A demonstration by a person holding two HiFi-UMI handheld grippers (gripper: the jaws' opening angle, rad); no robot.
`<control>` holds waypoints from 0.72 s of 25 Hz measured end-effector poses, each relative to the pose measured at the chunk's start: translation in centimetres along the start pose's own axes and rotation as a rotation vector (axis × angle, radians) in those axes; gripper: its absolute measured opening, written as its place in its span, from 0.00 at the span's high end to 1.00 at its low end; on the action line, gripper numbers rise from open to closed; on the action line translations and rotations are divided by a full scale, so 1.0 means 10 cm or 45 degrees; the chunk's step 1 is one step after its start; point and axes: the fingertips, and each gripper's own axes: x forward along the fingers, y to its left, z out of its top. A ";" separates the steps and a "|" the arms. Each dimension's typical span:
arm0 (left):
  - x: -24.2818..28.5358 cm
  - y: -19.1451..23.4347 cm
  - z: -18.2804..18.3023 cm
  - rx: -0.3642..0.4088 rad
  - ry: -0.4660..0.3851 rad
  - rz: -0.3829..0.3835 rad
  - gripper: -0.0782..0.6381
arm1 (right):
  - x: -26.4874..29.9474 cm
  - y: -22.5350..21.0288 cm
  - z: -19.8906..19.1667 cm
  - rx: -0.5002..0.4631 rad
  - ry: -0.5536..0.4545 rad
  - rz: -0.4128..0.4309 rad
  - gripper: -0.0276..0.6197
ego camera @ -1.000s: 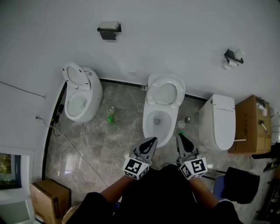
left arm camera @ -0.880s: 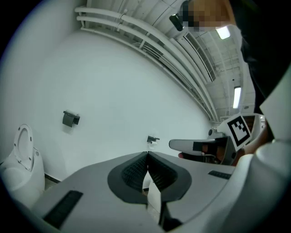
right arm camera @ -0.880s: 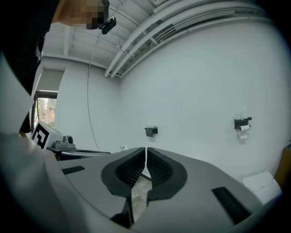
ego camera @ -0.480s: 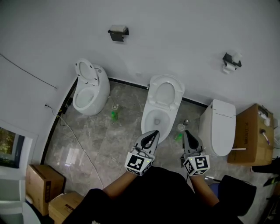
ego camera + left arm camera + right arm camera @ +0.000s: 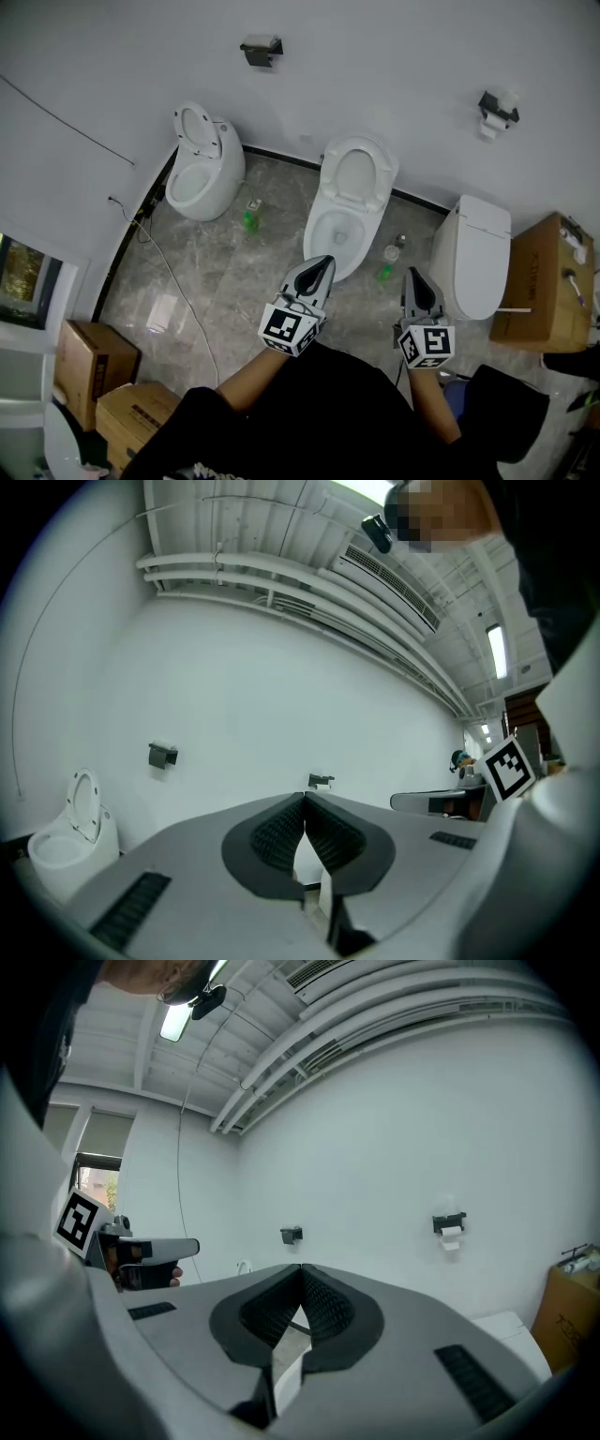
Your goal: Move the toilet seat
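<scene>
Before the middle toilet [image 5: 339, 225], left hand-held gripper [image 5: 322, 264] and right hand-held gripper [image 5: 413, 276] point level, jaws together.

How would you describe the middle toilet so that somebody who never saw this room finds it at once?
Three white toilets stand along the white back wall. The middle toilet is between the other two. Unlike the right toilet, its lid is up and its bowl open; unlike the rounder left toilet in the corner, it stands just ahead of the left tongs.

Toilet [image 5: 328, 246] glossy wht ceramic; floor [image 5: 225, 291] polished gry marble-look (reflective); boxes [image 5: 94, 361] matt brown cardboard.
</scene>
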 end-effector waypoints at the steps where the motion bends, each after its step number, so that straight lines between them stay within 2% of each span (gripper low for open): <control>1: -0.05 -0.02 -0.04 -0.024 -0.001 0.002 0.87 | -0.08 -0.04 -0.03 0.008 0.000 -0.012 0.91; 3: -0.14 -0.06 -0.13 -0.048 0.011 0.019 0.87 | -0.23 -0.12 -0.07 0.017 -0.005 -0.036 0.91; 6: -0.24 -0.14 -0.25 -0.033 0.043 0.037 0.87 | -0.41 -0.20 -0.16 0.038 0.001 -0.056 0.91; 10: -0.32 -0.28 -0.32 -0.081 0.050 0.038 0.87 | -0.62 -0.21 -0.25 0.090 0.031 -0.049 0.91; 18: -0.47 -0.46 -0.22 -0.029 0.012 0.068 0.87 | -0.78 -0.11 -0.31 0.081 0.019 -0.012 0.91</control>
